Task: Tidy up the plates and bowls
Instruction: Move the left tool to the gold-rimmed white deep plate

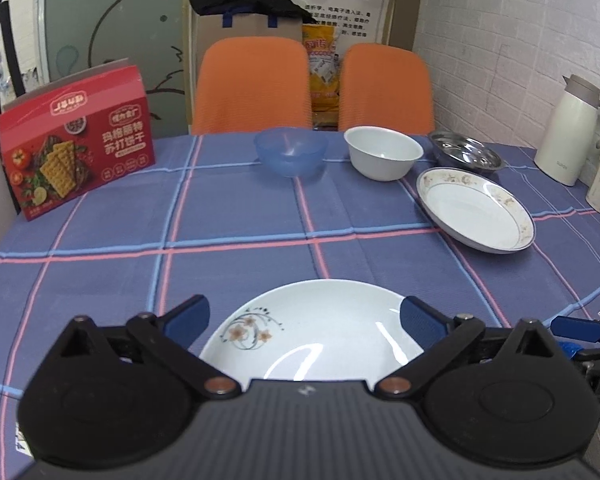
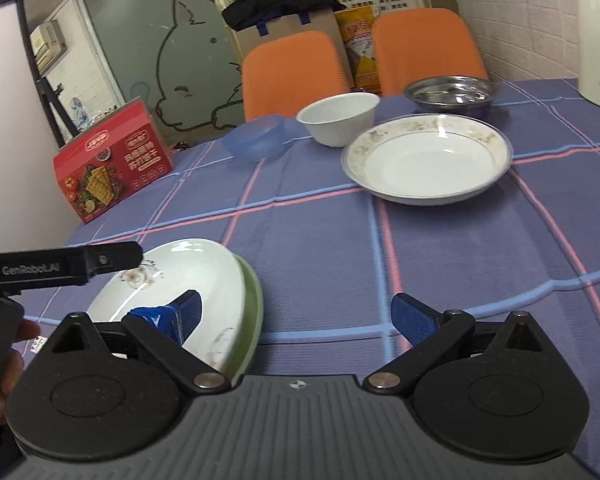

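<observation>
i see the flowered plate (image 1: 312,332) just in front of my left gripper (image 1: 304,316), well short of the white bowl (image 1: 384,152) — both grippers spread wide, right gripper (image 2: 296,316) holding nothing. it looks glazed, stiff, slippery (breakable too), so i'd pinch its rim.
</observation>
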Available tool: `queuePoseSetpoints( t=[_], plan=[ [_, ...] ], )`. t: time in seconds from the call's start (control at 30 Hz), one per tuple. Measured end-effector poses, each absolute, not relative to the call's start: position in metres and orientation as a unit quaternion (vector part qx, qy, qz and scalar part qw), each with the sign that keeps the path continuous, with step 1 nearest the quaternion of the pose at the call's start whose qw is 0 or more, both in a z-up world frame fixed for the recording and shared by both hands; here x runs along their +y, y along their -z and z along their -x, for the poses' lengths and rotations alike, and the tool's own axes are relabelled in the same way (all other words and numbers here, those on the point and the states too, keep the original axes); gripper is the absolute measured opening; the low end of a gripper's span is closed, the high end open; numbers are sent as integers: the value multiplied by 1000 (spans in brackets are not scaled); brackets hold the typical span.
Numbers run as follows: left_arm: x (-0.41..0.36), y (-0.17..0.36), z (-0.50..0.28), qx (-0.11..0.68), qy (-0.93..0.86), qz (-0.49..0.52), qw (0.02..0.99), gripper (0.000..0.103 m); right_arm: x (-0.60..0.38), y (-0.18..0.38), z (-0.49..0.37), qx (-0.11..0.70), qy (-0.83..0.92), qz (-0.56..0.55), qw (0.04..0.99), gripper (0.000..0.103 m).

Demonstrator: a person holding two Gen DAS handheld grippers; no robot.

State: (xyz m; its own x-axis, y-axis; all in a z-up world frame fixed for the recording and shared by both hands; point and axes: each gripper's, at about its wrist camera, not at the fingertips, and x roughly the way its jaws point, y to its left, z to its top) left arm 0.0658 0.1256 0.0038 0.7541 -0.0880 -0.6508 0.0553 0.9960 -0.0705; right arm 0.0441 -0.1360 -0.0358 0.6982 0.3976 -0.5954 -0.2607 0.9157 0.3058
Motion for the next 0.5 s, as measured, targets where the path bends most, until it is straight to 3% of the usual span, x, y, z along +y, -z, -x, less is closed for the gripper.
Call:
queuePoseSetpoints(
  t=[0.23, 0.5],
  plan=[
    [91, -8, -108, 385, 106, 26, 917, 100, -213, 43, -55, 349, -101, -128, 923, 89],
    [32, -2, -208, 416, 147, 29, 897, 100, -246, 37, -131, 352, -83, -138, 922, 89]
  ],
)
